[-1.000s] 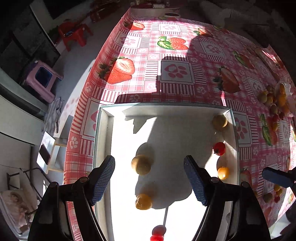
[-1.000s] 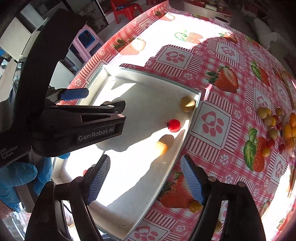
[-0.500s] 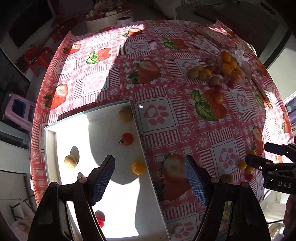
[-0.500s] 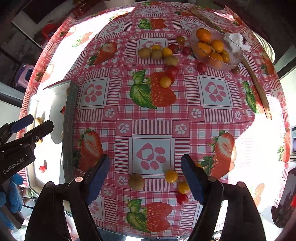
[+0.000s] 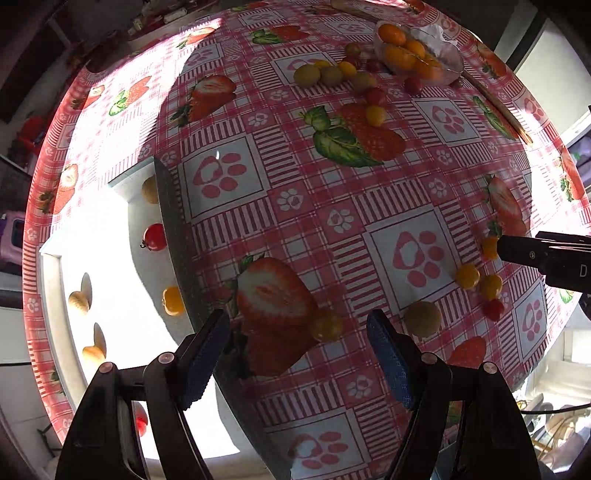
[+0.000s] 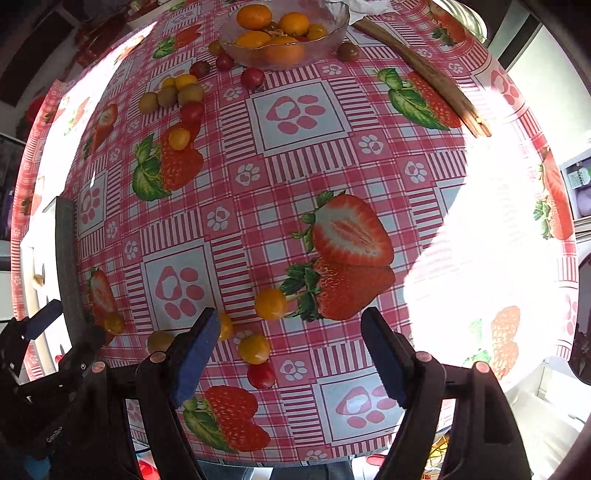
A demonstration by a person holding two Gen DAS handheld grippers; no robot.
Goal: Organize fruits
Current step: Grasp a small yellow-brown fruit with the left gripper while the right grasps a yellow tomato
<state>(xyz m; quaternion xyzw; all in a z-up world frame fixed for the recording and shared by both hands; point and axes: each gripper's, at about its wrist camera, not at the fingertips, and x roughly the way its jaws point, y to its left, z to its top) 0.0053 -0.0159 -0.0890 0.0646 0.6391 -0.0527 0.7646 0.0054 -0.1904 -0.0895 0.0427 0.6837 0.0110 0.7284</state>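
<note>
My left gripper [image 5: 299,354] is open and empty, hovering over the tablecloth just right of the white tray [image 5: 55,314]. The tray holds several small fruits, among them a red tomato [image 5: 154,237] and an orange one [image 5: 173,301]. A yellow fruit [image 5: 327,325] and a greenish fruit [image 5: 423,318] lie between and beside its fingers. My right gripper [image 6: 286,350] is open and empty above loose fruits: a yellow one [image 6: 270,303], another yellow one [image 6: 254,348] and a red tomato [image 6: 261,374]. The left gripper shows at lower left in the right wrist view [image 6: 37,325].
A glass bowl [image 6: 284,33] of oranges stands at the table's far side, with a cluster of small fruits [image 6: 177,96] beside it. A wooden stick [image 6: 424,74] lies at the far right. The table edge [image 6: 295,458] is close below the right gripper.
Both grippers have swung right, away from the tray, and now hang over the loose fruits near the table's front edge. Both stayed open.
</note>
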